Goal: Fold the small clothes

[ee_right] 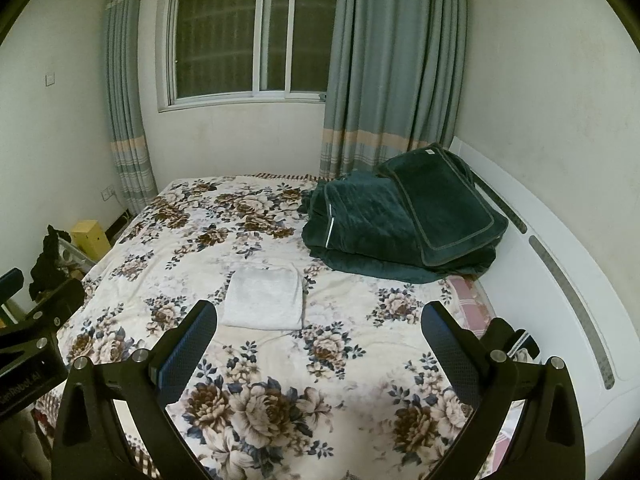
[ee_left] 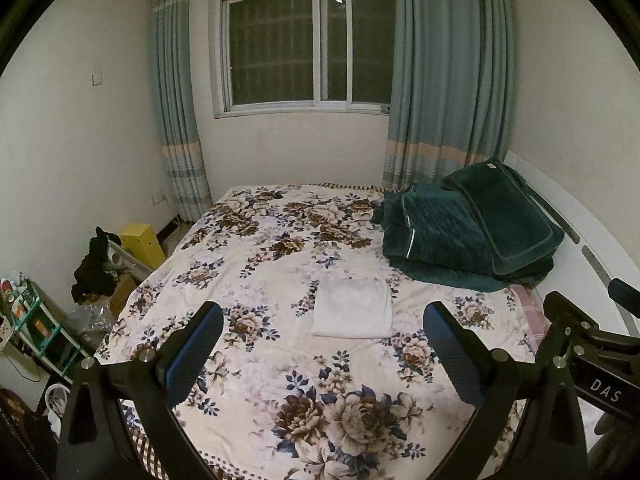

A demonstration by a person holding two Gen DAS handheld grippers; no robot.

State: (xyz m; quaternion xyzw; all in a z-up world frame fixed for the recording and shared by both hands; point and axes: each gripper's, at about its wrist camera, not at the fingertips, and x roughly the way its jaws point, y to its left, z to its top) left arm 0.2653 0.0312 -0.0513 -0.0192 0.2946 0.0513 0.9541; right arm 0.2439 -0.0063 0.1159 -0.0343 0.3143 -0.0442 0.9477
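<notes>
A small white garment, folded into a neat flat rectangle, lies on the floral bedspread near the middle of the bed, well short of the pillows. In the right wrist view the same white piece sits left of centre, between the two claws' lines of sight and touched by neither.

The left gripper hangs above the near part of the bed with its jaws spread wide and nothing between the blue pads. The right gripper is likewise released, its pads apart and holding nothing. Each shows at the edge of the other's camera: the right one at the far right of the left view, the left one at the far left of the right view.

Against the white headboard rests a heap of dark green bedding, a folded quilt with a pillow leaning on top.

Beside the bed on the floor stand a yellow box (closed, contents unseen), a cardboard box with dark clothing draped above it, and a green shelf rack crammed with small items too blurred to name.

Behind, teal curtains frame a dark window.
</notes>
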